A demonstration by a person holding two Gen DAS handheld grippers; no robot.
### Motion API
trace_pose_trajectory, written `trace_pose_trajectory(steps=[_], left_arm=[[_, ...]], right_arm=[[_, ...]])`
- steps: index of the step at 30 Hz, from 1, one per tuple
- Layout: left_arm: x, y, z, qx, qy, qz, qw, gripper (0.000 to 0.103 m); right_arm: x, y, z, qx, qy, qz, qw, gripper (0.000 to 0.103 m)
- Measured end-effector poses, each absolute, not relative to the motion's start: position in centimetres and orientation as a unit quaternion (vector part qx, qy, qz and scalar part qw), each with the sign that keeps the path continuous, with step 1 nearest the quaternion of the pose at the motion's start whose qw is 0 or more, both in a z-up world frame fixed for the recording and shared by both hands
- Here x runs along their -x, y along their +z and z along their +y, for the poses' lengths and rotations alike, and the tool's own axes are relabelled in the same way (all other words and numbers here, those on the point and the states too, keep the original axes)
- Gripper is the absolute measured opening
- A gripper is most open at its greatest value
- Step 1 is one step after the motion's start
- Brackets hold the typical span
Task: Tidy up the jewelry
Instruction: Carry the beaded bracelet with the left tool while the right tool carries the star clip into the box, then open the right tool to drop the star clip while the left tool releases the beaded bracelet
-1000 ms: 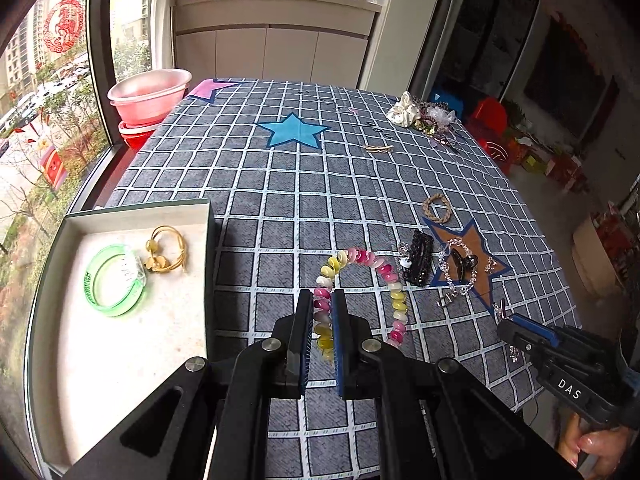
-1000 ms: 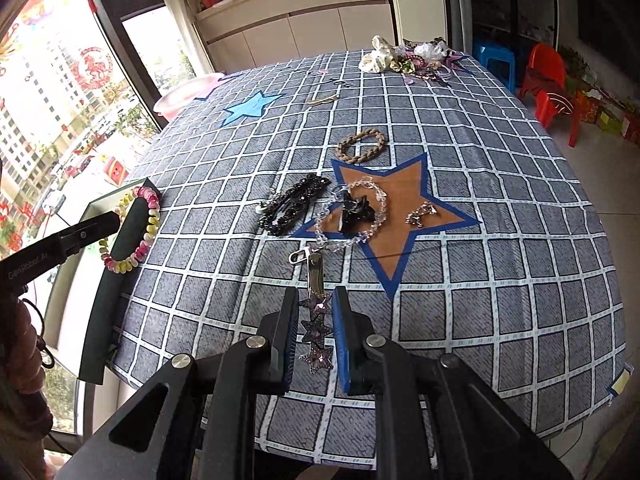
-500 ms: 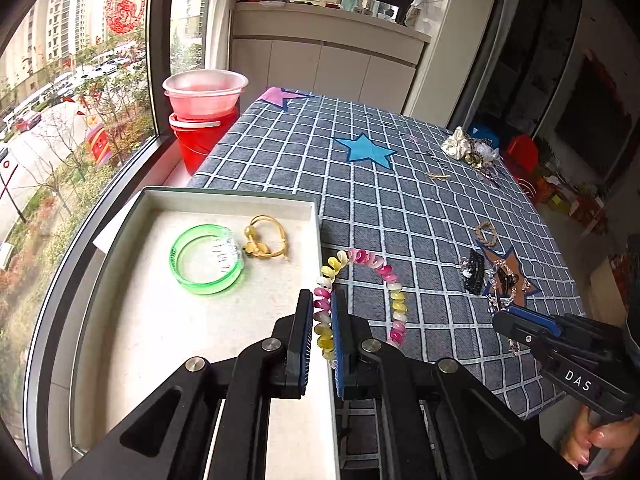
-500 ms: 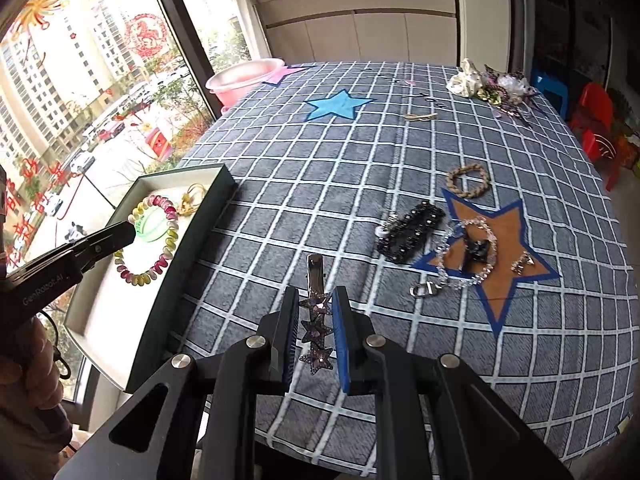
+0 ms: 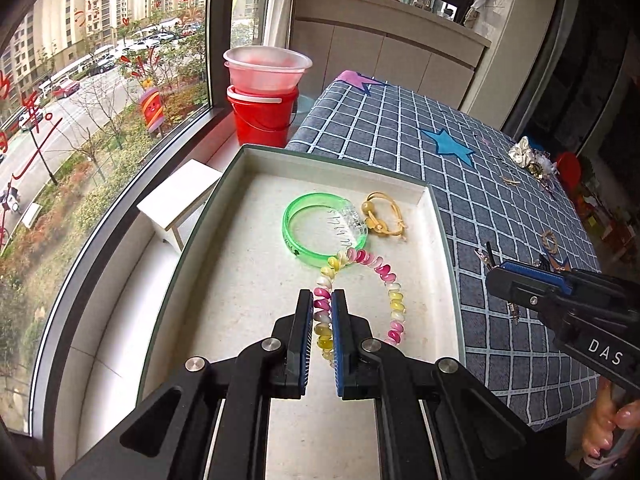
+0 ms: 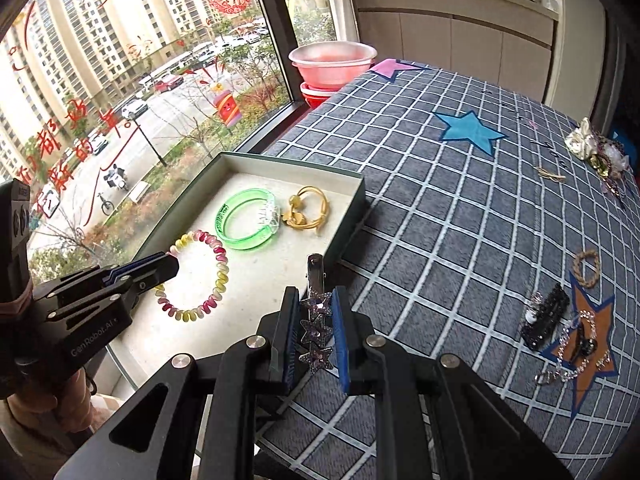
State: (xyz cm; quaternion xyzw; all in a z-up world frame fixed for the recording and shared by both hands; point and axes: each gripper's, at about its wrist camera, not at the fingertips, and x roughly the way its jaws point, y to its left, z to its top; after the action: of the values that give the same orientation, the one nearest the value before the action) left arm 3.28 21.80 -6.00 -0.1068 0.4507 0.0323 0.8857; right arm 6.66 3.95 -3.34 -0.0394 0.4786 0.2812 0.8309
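While the left gripper (image 5: 322, 312) is clamped on the beaded bracelet (image 5: 362, 296), whose loop hangs over the tray floor (image 5: 248, 280) touching the green bangle (image 5: 320, 228), release is judged next. Right gripper (image 6: 316, 328) is closed on the star hair clip (image 6: 316, 320), long axis pointing forward, tray wall (image 6: 348, 224) just beyond its tip.

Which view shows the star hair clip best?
Right wrist. The star hair clip sits centred between the right gripper fingers, its three glittery stars and metal bar in plain view, held beside the tray. The left wrist view shows only bits of it poking past the right gripper, stars hidden.
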Motion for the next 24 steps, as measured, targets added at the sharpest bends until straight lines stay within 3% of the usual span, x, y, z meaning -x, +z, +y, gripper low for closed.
trace_pose_trajectory(steps=[24], left_arm=[[-7.3, -9.8, 23.7, 0.064, 0.092, 0.504, 0.856, 0.017]], right_arm=[[-12.3, -9.4, 11.1, 0.09, 0.285, 0.532, 0.792, 0.018]])
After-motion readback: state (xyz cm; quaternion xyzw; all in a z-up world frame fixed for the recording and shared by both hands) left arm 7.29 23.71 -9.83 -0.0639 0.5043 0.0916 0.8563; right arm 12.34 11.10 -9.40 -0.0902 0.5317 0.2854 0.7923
